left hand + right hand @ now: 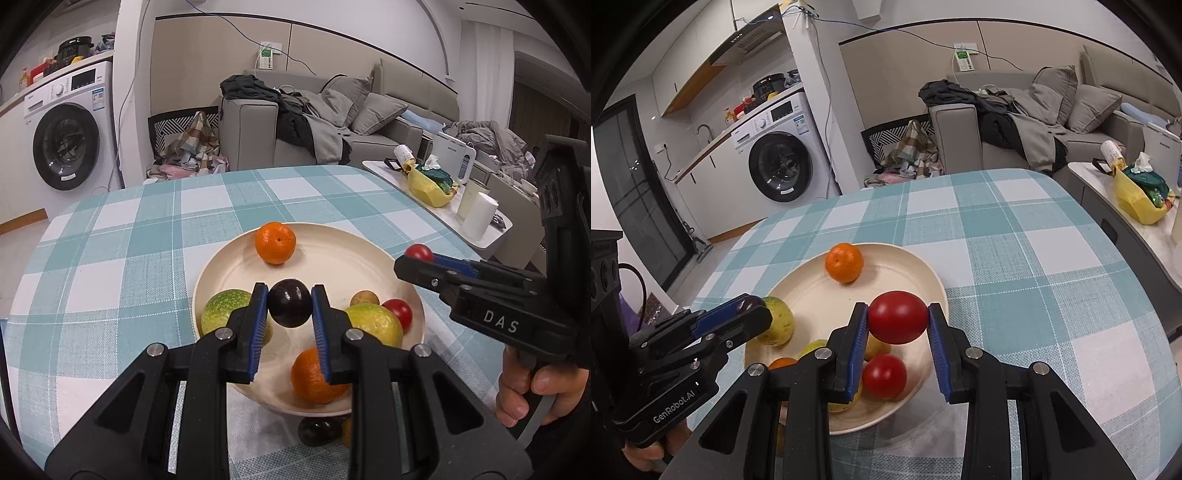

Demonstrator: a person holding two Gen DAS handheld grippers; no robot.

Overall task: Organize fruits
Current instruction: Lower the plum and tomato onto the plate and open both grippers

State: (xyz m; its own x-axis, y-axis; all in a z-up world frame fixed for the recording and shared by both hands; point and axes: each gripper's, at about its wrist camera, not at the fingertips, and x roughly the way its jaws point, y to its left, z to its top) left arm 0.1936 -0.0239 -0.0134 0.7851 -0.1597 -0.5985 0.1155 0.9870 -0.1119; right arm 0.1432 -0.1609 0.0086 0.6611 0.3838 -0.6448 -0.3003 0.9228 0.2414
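A cream plate (332,266) (812,291) on the checked tablecloth holds two oranges (275,243) (314,376), two green-yellow fruits (223,310) (375,325), a red tomato (399,313) (884,376) and a small brown fruit (364,298). My left gripper (289,308) is shut on a dark plum (289,307) above the plate's middle. My right gripper (897,323) is shut on a red tomato (897,322) above the plate's right rim; it shows in the left wrist view (419,254) too. The left gripper also shows in the right wrist view (746,308).
A dark fruit (319,430) and an orange-brown one (346,430) lie on the cloth by the plate's near rim. A side table (443,214) with a yellow bag, cups and a tissue roll stands to the right. A sofa and washing machine are behind.
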